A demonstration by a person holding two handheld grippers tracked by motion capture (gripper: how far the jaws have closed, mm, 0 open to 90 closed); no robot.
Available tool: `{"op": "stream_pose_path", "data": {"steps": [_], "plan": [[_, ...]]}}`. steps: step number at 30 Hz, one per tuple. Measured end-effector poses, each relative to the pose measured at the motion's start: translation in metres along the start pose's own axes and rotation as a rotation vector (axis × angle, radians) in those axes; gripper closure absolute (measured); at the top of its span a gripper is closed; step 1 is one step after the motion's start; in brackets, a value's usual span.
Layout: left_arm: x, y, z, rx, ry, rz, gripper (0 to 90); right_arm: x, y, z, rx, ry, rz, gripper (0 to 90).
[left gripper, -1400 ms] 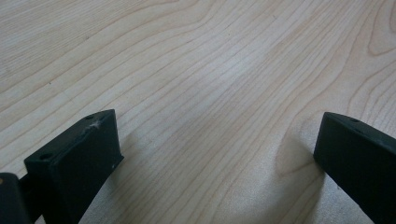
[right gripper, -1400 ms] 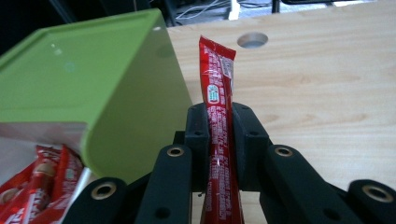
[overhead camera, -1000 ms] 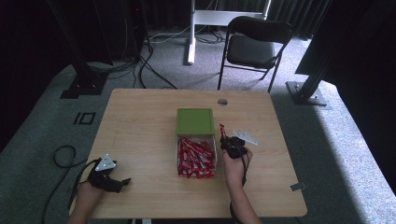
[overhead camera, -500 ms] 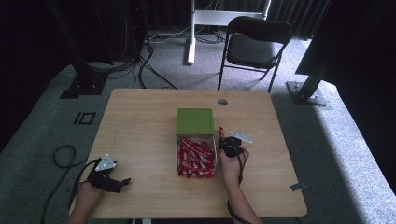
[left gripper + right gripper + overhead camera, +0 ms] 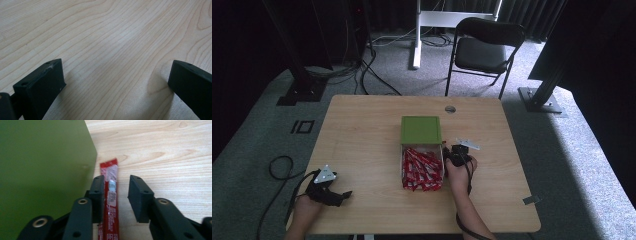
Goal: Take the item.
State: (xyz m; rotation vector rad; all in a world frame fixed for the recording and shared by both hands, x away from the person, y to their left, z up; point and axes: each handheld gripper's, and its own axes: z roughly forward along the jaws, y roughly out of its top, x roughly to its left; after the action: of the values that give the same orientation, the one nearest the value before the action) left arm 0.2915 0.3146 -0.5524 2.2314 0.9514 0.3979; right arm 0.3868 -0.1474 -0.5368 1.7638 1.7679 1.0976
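**Red sachet between parted jaws beside the green box**

A light wooden table stands on grey carpet, with a black folding chair beyond its far edge. Near the table's middle sits a box heaped with red sachets, its green lid lying just behind the open part; whether the lid is hinged or loose cannot be told from the high view.

The right gripper, held in the person's right hand, sits just beside the box's right wall. In the right gripper view its jaws are parted, and a single red sachet lies flat on the wood between them, running lengthwise along the green box side. The left jaw seems to touch the sachet's edge, the right jaw stands apart from it, so the gripper is not pinching it.

The left gripper rests near the table's near-left corner, well apart from the box, in the person's left hand. Its jaws are spread wide over bare wood grain.
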Motion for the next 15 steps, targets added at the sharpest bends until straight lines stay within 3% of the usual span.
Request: {"op": "stream_pose_path", "data": {"steps": [7,15], "plan": [[0.0,0.0,0.0,0.0,0.0,-0.001,1.3,0.0,0.006,-0.008,-0.009,0.048,-0.054,56.7],[0.0,0.0,0.0,0.0,0.0,0.0,1.4,-0.008,0.01,-0.015,-0.027,0.066,-0.093,53.6]]}}
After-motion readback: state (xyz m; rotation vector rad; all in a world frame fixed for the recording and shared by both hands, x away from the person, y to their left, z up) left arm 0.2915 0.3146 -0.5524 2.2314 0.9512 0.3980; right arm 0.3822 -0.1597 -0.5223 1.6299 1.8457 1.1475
